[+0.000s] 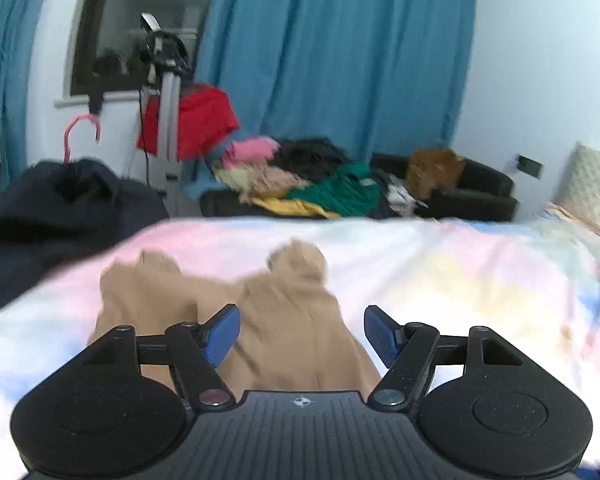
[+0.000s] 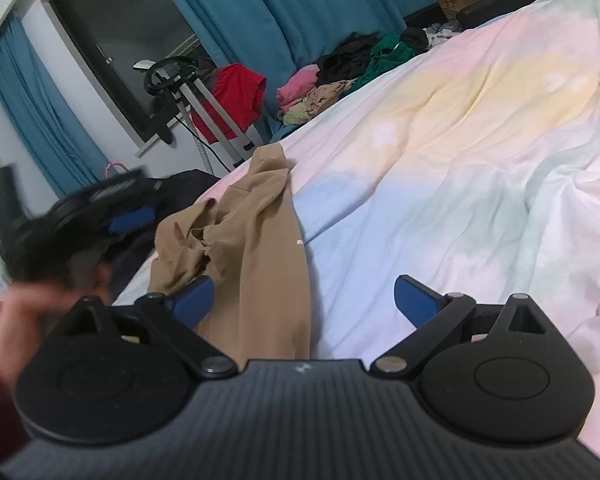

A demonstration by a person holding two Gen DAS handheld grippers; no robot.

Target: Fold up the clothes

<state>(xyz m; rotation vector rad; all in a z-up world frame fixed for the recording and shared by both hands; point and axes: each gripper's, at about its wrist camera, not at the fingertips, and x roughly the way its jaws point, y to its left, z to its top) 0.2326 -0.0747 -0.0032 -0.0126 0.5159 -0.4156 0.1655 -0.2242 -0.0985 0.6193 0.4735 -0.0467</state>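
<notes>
A tan garment [image 1: 276, 320] lies crumpled on the pastel bed cover [image 1: 440, 276], two legs or sleeves pointing away from me. My left gripper [image 1: 302, 338] is open right over its near end, blue pads [image 1: 222, 336] apart, holding nothing. In the right wrist view the same tan garment [image 2: 256, 248] lies along the left part of the bed cover [image 2: 440, 168]. My right gripper [image 2: 304, 300] is open above its near end. The left gripper [image 2: 128, 216] shows blurred at the left, beside the garment's bunched part.
A dark garment [image 1: 48, 220] lies at the bed's left edge. Beyond the bed a black sofa [image 1: 476, 196] holds a pile of clothes [image 1: 312, 184] and a brown paper bag [image 1: 434, 168]. A stand with a red garment [image 1: 200, 120] and blue curtains [image 1: 340, 48] are behind.
</notes>
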